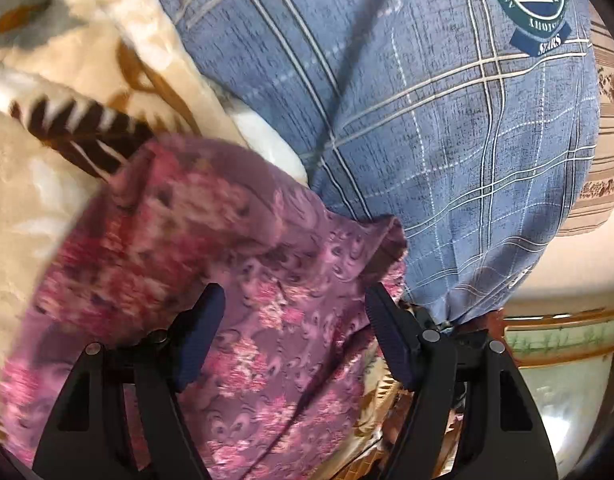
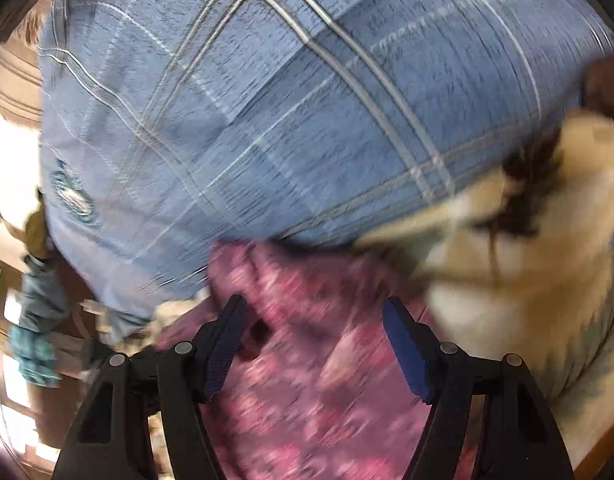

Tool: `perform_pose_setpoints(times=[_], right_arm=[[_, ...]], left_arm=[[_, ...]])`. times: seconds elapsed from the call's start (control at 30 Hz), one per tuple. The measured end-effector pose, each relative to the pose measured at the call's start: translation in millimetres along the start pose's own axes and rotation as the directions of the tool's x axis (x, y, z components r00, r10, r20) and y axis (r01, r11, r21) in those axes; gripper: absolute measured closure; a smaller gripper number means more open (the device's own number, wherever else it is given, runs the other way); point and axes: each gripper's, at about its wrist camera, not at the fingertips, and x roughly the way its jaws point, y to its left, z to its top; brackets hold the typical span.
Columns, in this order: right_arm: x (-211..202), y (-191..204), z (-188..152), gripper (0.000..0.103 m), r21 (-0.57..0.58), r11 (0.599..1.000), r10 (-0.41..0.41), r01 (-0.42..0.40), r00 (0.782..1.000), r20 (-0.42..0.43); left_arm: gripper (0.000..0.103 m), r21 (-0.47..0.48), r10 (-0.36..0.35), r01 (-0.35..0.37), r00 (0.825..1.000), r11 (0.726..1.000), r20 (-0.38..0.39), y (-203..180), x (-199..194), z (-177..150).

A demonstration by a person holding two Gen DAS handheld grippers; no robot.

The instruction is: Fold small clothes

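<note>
The pink floral garment [image 1: 243, 288] lies rumpled on the cream blanket [image 1: 47, 184], its far edge against the blue plaid cushion [image 1: 447, 128]. To fold it well, each gripper should pinch a single layer near a corner and draw the cloth flat before turning it over. The left gripper [image 1: 295, 312] and right gripper [image 2: 315, 320] both have their fingers spread wide over the garment, holding nothing; whether the tips touch the cloth is unclear.

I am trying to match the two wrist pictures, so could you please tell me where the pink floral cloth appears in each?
Left wrist: pink floral cloth, lower centre and left, between open jaws.
Right wrist: it fills the lower centre, blurred, between open jaws.
Shared landmark: blue plaid fabric, above it in both.
</note>
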Motion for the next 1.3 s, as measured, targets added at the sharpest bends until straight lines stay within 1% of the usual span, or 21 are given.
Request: perform_pose_setpoints(times=[0.13,0.2,0.23,0.3,0.33,0.37,0.4,0.43,0.5,0.63,0.73,0.83,0.87,0.9,0.93,0.97,1.03,1.07,1.13,1.23,1.3], right_arm=[[9.0,10.5,1.5,0.031,-0.153,0.988,-0.017,0.015,1.0,-0.017],[9.3,16.2,-2.1,0.031,-0.213,0.976,-0.04,0.035,0.999,-0.019],[8.6,19.3,-5.4,0.031,-0.255,0.966,-0.058,0.053,0.998,-0.013],[9.1,26.9,-9.9,0.031,-0.313,0.947,-0.077,0.067,0.997,-0.018],[10.4,29.8,-12.7,0.031,-0.35,0.933,-0.097,0.083,0.995,-0.022],[12.6,32.3,-14.2,0.031,-0.375,0.922,-0.117,0.1,0.993,-0.024],[15.4,34.0,-14.7,0.031,-0.398,0.909,-0.139,0.119,0.99,-0.023],[18.5,35.4,-15.1,0.031,-0.415,0.901,-0.154,0.131,0.988,-0.022],[22.8,36.6,-15.3,0.031,-0.441,0.883,-0.186,0.16,0.982,-0.017],[31.6,45.0,-22.0,0.031,-0.499,0.854,-0.187,0.15,0.982,-0.025],[40.2,56.2,-25.5,0.031,-0.543,0.821,-0.214,0.178,0.977,-0.003],[55.2,61.9,-21.4,0.037,-0.551,0.807,-0.248,0.215,0.969,0.015],[60.0,62.7,-20.3,0.057,-0.547,0.806,-0.261,0.227,0.965,0.016],[62.8,61.7,-19.0,0.087,-0.538,0.812,-0.266,0.225,0.964,0.001],[63.6,62.0,-18.0,0.089,-0.526,0.824,-0.26,0.213,0.966,-0.015],[57.4,60.2,-15.8,0.089,-0.511,0.834,-0.247,0.21,0.969,-0.004],[37.8,59.6,-14.0,0.089,-0.489,0.852,-0.203,0.188,0.979,0.024],[26.0,58.5,-12.2,0.089,-0.47,0.866,-0.178,0.172,0.984,0.032],[2.9,55.0,-9.4,0.09,-0.437,0.89,-0.128,0.131,0.991,0.035],[-38.1,53.6,-17.8,0.091,-0.427,0.9,-0.069,0.086,0.996,0.055],[-75.4,58.8,-38.6,0.09,-0.453,0.891,-0.004,0.039,0.997,0.077]], left_arm=[[0.031,0.213,0.088,-0.105,0.992,0.971,0.087,-25.6,-27.2,-3.2],[0.031,0.335,0.163,-0.213,0.972,0.918,0.171,-40.2,-39.2,-4.1],[0.031,0.411,0.232,-0.31,0.945,0.857,0.229,-48.3,-41.3,-6.5],[0.031,0.54,0.367,-0.476,0.879,0.694,0.303,-56.9,-27.3,-11.8],[0.031,0.574,0.419,-0.549,0.835,0.607,0.356,-57.6,-18.8,-16.0],[0.031,0.595,0.447,-0.605,0.795,0.53,0.409,-58.0,-10.3,-21.5],[0.031,0.617,0.459,-0.625,0.777,0.478,0.431,-59.0,-2.8,-26.0],[0.031,0.646,0.456,-0.624,0.774,0.439,0.439,-60.7,5.0,-31.2],[0.031,0.685,0.433,-0.608,0.785,0.4,0.444,-63.1,14.0,-38.7],[0.031,0.765,0.471,-0.612,0.745,0.201,0.473,-68.8,43.9,-51.1],[0.031,0.767,0.508,-0.636,0.688,0.081,0.517,-68.0,66.6,-42.6],[0.032,0.731,0.562,-0.683,0.603,-0.004,0.566,-62.5,89.6,-21.9],[0.04,0.716,0.593,-0.698,0.572,-0.01,0.566,-58.6,95.9,-13.0],[0.078,0.723,0.6,-0.69,0.592,0.031,0.538,-58.2,95.6,-7.4],[0.096,0.736,0.605,-0.67,0.627,0.096,0.491,-58.7,93.2,-2.6],[0.097,0.736,0.596,-0.645,0.679,0.207,0.428,-60.6,84.1,5.2],[0.097,0.703,0.518,-0.611,0.76,0.365,0.392,-67.4,52.1,16.6],[0.097,0.688,0.473,-0.578,0.8,0.439,0.37,-70.0,35.0,20.8],[0.098,0.651,0.392,-0.518,0.853,0.555,0.344,-72.5,-3.9,24.2],[0.098,0.666,0.288,-0.432,0.902,0.608,0.322,-81.5,-54.3,-1.0],[0.098,0.677,0.235,-0.392,0.919,0.623,0.316,-81.8,-85.7,-27.6]])
